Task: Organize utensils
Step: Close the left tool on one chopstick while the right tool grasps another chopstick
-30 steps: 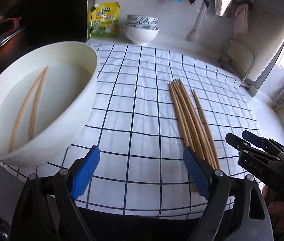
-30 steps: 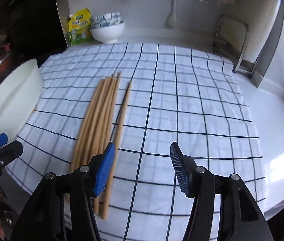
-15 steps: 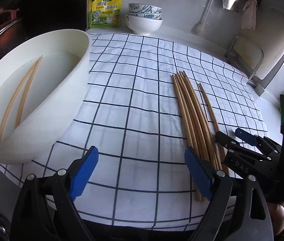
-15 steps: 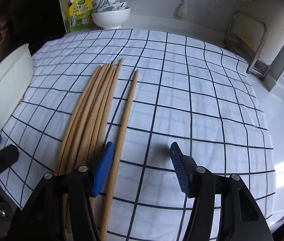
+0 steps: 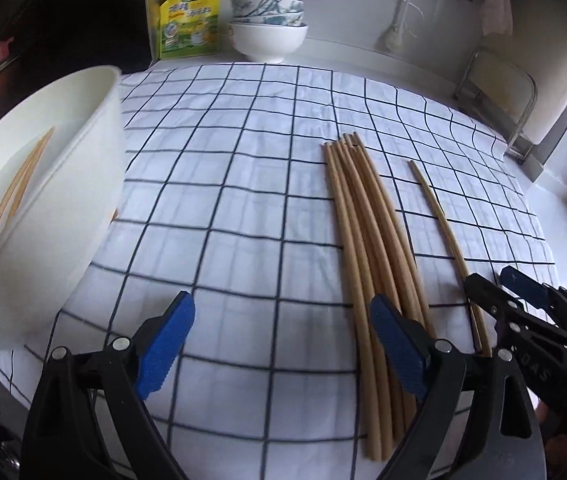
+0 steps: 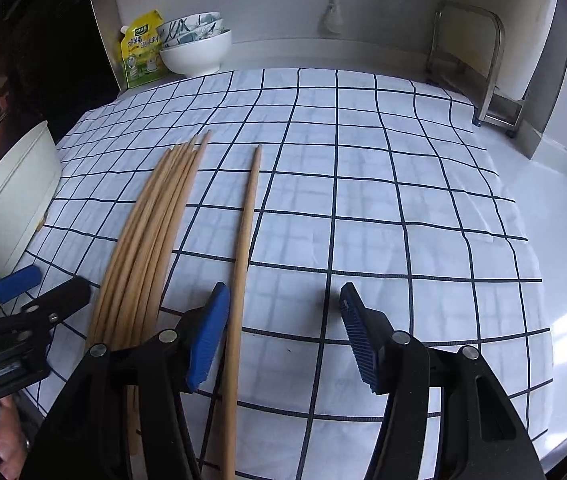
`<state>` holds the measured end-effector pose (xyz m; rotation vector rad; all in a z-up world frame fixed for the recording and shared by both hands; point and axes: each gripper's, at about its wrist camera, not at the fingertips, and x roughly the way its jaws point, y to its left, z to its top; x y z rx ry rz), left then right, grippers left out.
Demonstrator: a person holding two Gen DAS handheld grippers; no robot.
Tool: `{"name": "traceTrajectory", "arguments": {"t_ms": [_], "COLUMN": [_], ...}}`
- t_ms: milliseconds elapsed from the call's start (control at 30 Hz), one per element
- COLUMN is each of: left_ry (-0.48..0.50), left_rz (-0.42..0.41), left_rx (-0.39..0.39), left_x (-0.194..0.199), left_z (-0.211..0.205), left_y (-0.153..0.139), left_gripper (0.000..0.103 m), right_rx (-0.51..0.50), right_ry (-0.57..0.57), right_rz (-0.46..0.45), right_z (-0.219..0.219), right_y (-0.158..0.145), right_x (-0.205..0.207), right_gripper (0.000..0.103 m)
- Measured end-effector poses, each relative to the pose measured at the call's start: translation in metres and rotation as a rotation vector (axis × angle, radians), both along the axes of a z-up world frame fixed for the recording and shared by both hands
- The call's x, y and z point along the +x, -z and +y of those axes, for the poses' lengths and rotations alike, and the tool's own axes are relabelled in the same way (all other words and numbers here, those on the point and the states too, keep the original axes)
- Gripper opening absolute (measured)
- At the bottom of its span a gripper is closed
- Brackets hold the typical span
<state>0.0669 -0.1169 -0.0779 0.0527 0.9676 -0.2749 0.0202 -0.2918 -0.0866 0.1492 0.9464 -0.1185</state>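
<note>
Wooden chopsticks [image 6: 151, 236] lie bundled at centre-left on the checked cloth [image 6: 383, 208], one stray chopstick [image 6: 245, 240] just to their right. Both claws have sunk closer: the right claw [image 6: 283, 320], released and empty, now straddles the stray stick; the left claw [image 5: 281, 340] is also released. Two more sticks sit in the white basin [image 5: 83, 184], upper left.

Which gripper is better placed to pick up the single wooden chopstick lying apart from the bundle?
Right gripper: its open jaws already straddle the single wooden chopstick.
</note>
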Motion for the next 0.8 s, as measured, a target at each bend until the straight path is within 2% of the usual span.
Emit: {"name": "traceTrajectory", "arguments": {"t_ms": [167, 267, 500, 733, 800], "left_ry": [-0.010, -0.013, -0.016, -0.026, -0.028], "left_rz": [-0.009, -0.016, -0.042, -0.057, -0.053], "left_rx": [0.058, 0.066, 0.142, 0.174, 0.163], "left_x": [0.004, 0.003, 0.003, 0.001, 0.000], "left_z": [-0.007, -0.007, -0.013, -0.002, 0.005], "left_y": [0.005, 0.006, 0.005, 0.004, 0.004], "left_gripper": [0.088, 0.089, 0.095, 0.095, 0.095], "right_rx": [0.027, 0.034, 0.028, 0.013, 0.014], "right_ry": [0.000, -0.002, -0.003, -0.010, -0.011], "right_rz": [-0.015, -0.019, -0.019, -0.014, -0.013], "right_z": [-0.004, -0.005, -0.005, -0.002, -0.002], "right_y": [0.000, 0.001, 0.001, 0.001, 0.002], "right_x": [-0.001, -0.002, -0.002, -0.002, -0.001], "right_gripper": [0.055, 0.055, 0.055, 0.056, 0.056]}}
